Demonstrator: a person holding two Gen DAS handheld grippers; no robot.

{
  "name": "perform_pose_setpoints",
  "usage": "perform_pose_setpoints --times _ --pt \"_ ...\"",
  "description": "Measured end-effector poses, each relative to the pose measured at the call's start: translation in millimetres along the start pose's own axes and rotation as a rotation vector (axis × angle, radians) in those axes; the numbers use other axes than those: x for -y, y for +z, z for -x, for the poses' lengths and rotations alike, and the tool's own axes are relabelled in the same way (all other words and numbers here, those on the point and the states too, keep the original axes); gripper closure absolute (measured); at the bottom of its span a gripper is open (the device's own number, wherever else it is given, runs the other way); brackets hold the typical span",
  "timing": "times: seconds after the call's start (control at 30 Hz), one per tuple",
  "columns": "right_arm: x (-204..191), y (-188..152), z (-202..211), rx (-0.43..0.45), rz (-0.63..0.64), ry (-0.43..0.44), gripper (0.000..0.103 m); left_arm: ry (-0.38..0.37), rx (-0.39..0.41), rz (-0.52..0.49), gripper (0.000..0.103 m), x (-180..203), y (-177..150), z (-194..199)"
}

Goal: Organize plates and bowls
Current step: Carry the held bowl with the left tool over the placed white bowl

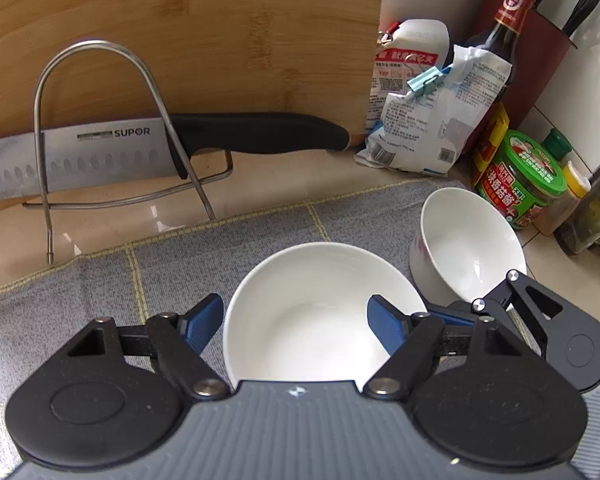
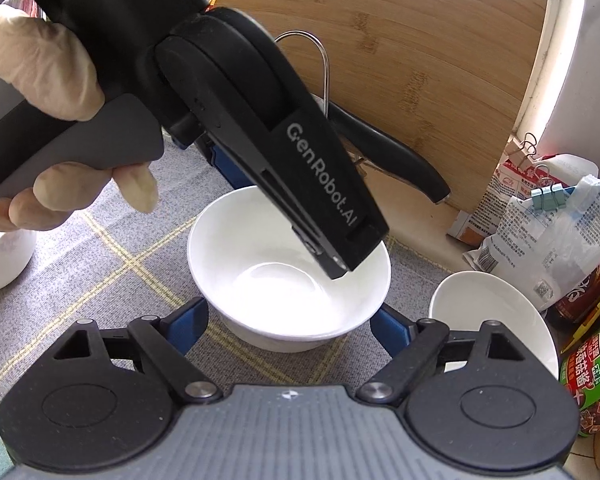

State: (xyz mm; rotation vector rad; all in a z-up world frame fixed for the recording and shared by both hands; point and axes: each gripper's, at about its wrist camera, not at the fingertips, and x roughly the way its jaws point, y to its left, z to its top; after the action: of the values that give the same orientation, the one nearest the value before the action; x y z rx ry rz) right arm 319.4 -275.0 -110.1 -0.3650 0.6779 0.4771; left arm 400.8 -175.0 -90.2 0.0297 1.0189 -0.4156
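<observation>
Centre bowl is standing upright on a grey checked cloth, its mouth facing straight up. Being round, it is showing no long axis. A second bowl, just to its right, is lying tipped, with its mouth turning toward the centre bowl and the cameras. A third bowl is sitting at the left edge of the cloth, only partly in view.

The left gripper is pointing steeply down into the centre bowl, held by a gloved left hand that is wrapping the grey handle. Its jaws are standing at their narrowest. One pad is lying outside the left rim and the other over the bowl's inside, and whether either is pressing the wall cannot be told.

The right gripper is pointing down at a shallower slant. Its blue pads are flanking the centre bowl's lower wall on either side, close against it. Whether they are actually squeezing cannot be told.

All three bowls are plain glossy white, the centre one empty with a small flat floor. Behind them a knife is resting in a wire rack against a bamboo board
</observation>
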Motion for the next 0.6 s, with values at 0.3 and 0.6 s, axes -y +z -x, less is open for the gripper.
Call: perform_pose_setpoints --times 0.3,0.6 --pt "5 6 3 -0.002 -0.021 0.018 0.014 -0.021 0.004 0.014 0.025 2 -4 3" --pt "-1 11 23 0.012 0.009 0.024 0.014 -0.019 0.027 0.041 0.025 9 -9 27"
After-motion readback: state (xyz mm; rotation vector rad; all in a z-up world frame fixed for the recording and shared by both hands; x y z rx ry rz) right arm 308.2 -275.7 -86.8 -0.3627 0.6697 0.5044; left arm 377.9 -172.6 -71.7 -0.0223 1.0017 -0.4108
